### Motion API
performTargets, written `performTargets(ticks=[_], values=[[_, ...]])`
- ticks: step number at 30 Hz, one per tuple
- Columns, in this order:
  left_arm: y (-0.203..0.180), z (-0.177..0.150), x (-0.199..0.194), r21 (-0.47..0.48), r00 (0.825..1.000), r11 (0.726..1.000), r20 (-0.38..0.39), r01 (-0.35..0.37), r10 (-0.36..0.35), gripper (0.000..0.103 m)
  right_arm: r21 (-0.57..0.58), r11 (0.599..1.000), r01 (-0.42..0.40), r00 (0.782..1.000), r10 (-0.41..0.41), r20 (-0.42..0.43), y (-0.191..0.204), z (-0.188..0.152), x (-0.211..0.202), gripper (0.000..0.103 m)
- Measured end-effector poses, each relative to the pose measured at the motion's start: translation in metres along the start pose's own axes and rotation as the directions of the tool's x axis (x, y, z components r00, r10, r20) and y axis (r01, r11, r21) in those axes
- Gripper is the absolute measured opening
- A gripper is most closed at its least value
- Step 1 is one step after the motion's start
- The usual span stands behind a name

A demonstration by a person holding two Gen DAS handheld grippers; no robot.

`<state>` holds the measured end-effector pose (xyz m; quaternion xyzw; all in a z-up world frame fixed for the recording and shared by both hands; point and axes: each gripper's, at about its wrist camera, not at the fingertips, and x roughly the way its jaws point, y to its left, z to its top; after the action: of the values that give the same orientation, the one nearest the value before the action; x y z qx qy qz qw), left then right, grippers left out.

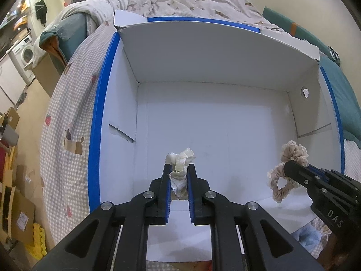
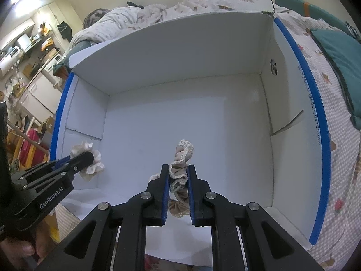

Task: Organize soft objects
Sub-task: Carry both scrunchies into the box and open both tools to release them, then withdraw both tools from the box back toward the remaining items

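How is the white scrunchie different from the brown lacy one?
The cream scrunchie is pale and shiny; the beige scrunchie is tan with lace edging. The cream one sits in the left tongs, the beige one in the right tongs. Both are ruffled, pinched tight and held over the white box.

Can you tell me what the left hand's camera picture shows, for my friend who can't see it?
The left tool pinches a cream scrunchie over an open white box with blue edges that sits on a checked bed cover. At right, the right tool holds a beige lace scrunchie above the same box.
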<state>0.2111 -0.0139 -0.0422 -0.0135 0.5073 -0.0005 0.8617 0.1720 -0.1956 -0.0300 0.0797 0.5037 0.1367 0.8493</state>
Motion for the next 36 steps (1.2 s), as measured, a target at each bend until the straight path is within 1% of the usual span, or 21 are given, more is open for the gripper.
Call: performTargets(ticks=[2, 5, 7, 8, 9, 10, 11, 14, 15, 16, 17, 20, 21, 22, 24, 27, 31, 36], values=[[-0.001, 0.000, 0.000, -0.002, 1.000, 1.000, -0.006, 0.000, 0.000, 0.013, -0.002, 1.000, 0.000, 1.000, 0.000, 0.003, -0.002, -0.001, -0.001, 0.015], [0.000, -0.001, -0.001, 0.000, 1.000, 1.000, -0.007, 0.000, 0.000, 0.022, 0.006, 1.000, -0.008, 1.000, 0.008, 0.002, -0.004, -0.003, -0.002, 0.015], [0.000, -0.001, -0.003, 0.001, 1.000, 1.000, 0.002, -0.008, 0.008, 0.034, 0.010, 1.000, -0.008, 1.000, 0.008, 0.003, -0.006, -0.003, -0.003, 0.015], [0.001, -0.001, -0.004, -0.001, 1.000, 1.000, 0.006, -0.012, 0.012, 0.048, 0.013, 1.000, -0.009, 1.000, 0.009, 0.004, -0.006, -0.003, -0.003, 0.015], [0.001, -0.001, -0.005, -0.003, 1.000, 1.000, 0.013, -0.018, 0.018, 0.058, 0.017, 1.000, -0.009, 1.000, 0.009, 0.005, -0.007, -0.003, -0.004, 0.016], [0.002, -0.002, -0.008, -0.007, 0.999, 1.000, 0.027, -0.021, 0.022, 0.061, 0.020, 1.000, -0.007, 1.000, 0.006, 0.003, -0.008, -0.002, -0.004, 0.018], [0.002, -0.001, -0.008, -0.007, 0.999, 1.000, 0.032, -0.021, 0.021, 0.061, 0.024, 1.000, -0.006, 1.000, 0.006, -0.001, -0.009, -0.002, -0.004, 0.019], [0.000, 0.000, -0.009, 0.003, 0.999, 1.000, 0.031, -0.014, 0.014, 0.061, 0.055, 0.998, -0.025, 1.000, 0.025, -0.009, -0.013, -0.001, -0.004, 0.032], [0.000, 0.000, -0.008, 0.005, 0.999, 1.000, 0.031, -0.016, 0.016, 0.061, 0.061, 0.998, -0.026, 1.000, 0.026, -0.007, -0.014, -0.001, -0.005, 0.044], [0.000, -0.001, -0.008, 0.006, 0.999, 1.000, 0.030, -0.018, 0.018, 0.061, 0.065, 0.998, -0.023, 1.000, 0.023, -0.001, -0.015, -0.001, -0.006, 0.064], [-0.001, -0.001, -0.008, 0.006, 0.999, 1.000, 0.030, -0.018, 0.018, 0.061, 0.071, 0.997, -0.023, 1.000, 0.022, 0.013, -0.015, -0.001, -0.008, 0.070], [-0.001, -0.001, -0.010, 0.006, 0.999, 1.000, 0.034, -0.016, 0.016, 0.061, 0.083, 0.995, -0.056, 0.995, 0.049, 0.086, -0.015, 0.002, -0.021, 0.084], [-0.001, -0.001, -0.011, 0.006, 0.999, 1.000, 0.037, -0.016, 0.015, 0.061, 0.076, 0.996, -0.054, 0.994, 0.046, 0.103, -0.014, 0.003, -0.024, 0.094], [-0.001, 0.000, -0.012, 0.008, 0.999, 1.000, 0.042, -0.017, 0.016, 0.061, 0.074, 0.996, -0.049, 0.992, 0.040, 0.123, -0.013, 0.004, -0.028, 0.102], [-0.001, 0.000, -0.016, 0.015, 0.998, 1.000, 0.060, -0.024, 0.023, 0.061, 0.074, 0.996, -0.055, 0.987, 0.043, 0.153, -0.013, 0.004, -0.034, 0.103], [0.001, 0.001, -0.024, 0.014, 0.996, 1.000, 0.081, -0.026, 0.025, 0.061, 0.073, 0.996, -0.042, 0.987, 0.030, 0.161, -0.011, 0.002, -0.036, 0.103], [0.004, 0.000, -0.038, -0.003, 0.994, 1.000, 0.109, -0.026, 0.026, 0.061, 0.073, 0.997, -0.038, 0.981, 0.024, 0.193, -0.007, 0.003, -0.040, 0.103], [0.006, -0.005, -0.056, 0.017, 0.989, 0.999, 0.145, -0.042, 0.039, 0.062, 0.044, 0.999, -0.014, 0.974, 0.003, 0.224, -0.004, -0.002, -0.051, 0.103]])
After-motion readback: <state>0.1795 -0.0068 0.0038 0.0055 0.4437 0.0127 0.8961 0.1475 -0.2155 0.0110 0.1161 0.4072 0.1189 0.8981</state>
